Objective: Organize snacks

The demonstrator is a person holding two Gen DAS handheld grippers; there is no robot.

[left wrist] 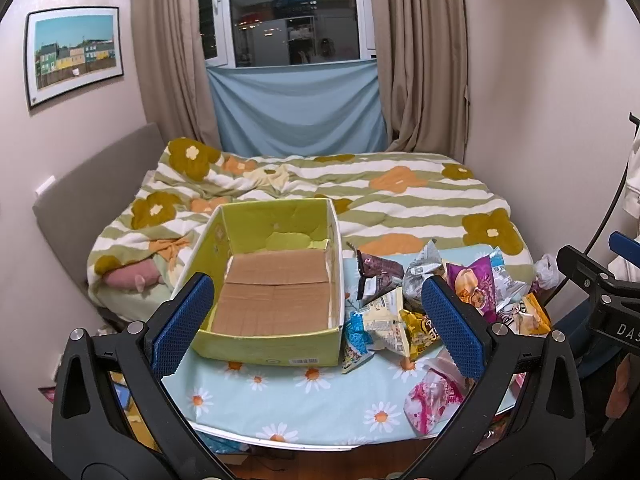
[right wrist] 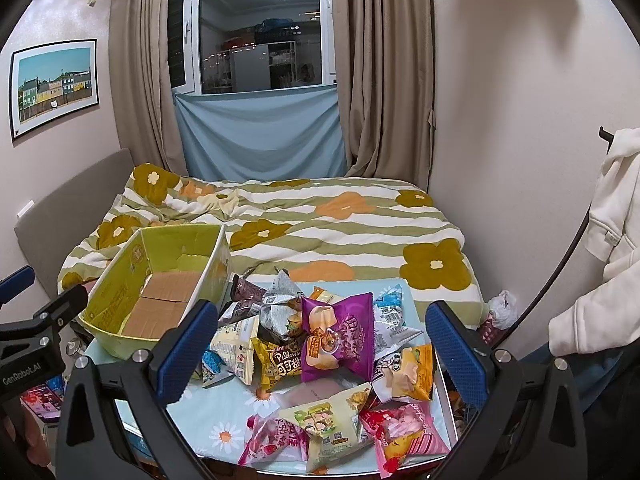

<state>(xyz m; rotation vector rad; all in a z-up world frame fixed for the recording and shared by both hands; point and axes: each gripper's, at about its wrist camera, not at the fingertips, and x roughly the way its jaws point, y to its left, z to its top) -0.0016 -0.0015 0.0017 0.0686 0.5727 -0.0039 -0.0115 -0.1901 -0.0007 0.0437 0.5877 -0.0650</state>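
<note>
Bedding in green-and-white stripes with big flowers (left wrist: 400, 204) covered the bed behind the daisy-print light-blue surface (left wrist: 304, 396). On that surface sat an open yellow-green cardboard box (left wrist: 256, 346), only its brown floor showing inside. Just right of it lay a heap of crinkled foil snack packets (right wrist: 320, 344), a purple one (right wrist: 338, 340) on top. Both the left gripper (left wrist: 318, 326) and the right gripper (right wrist: 320, 354) hung wide open, holding nothing.

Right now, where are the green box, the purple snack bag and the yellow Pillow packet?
green box (left wrist: 256, 346): left wrist view, on its near outer wall.
purple snack bag (right wrist: 338, 336): right wrist view, on the middle of its front.
yellow Pillow packet (right wrist: 278, 364): right wrist view, on its printed front.
</note>
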